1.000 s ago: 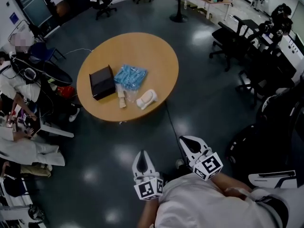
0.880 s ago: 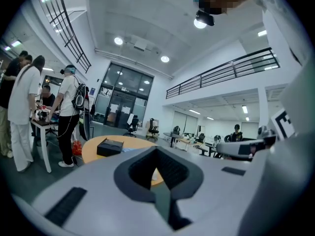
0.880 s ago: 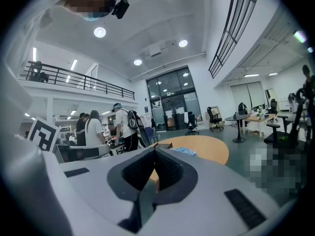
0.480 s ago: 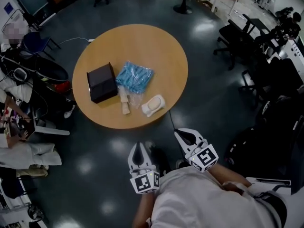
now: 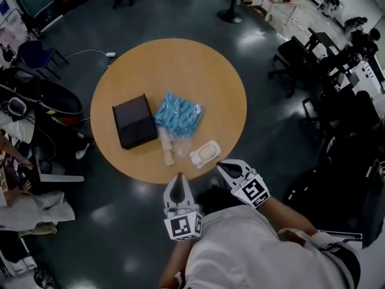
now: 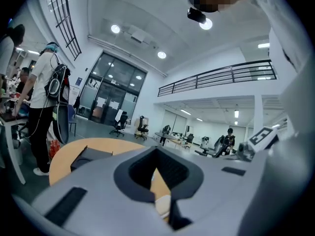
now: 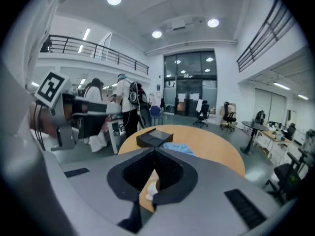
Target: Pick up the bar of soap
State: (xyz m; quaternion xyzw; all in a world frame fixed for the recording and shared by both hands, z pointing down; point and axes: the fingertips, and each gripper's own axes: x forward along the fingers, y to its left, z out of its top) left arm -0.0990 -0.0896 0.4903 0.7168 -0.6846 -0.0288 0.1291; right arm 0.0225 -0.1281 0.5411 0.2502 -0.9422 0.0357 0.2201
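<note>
Near the front edge of the round wooden table lies a white oval dish with a pale bar of soap in it. Through the gap under the jaws it shows as a pale lump in the left gripper view and as a pale lump in the right gripper view. My left gripper hangs just off the table's near rim, jaws together and empty. My right gripper is shut and empty too, a short way in front of and right of the dish. Neither touches anything.
A black box, a blue plastic package and a small beige stick lie left of the dish. Office chairs stand to the right. People and gear crowd the left side.
The table has come closer in the head view. Both grippers have moved forward from over the floor to the table's near edge, still shut.
</note>
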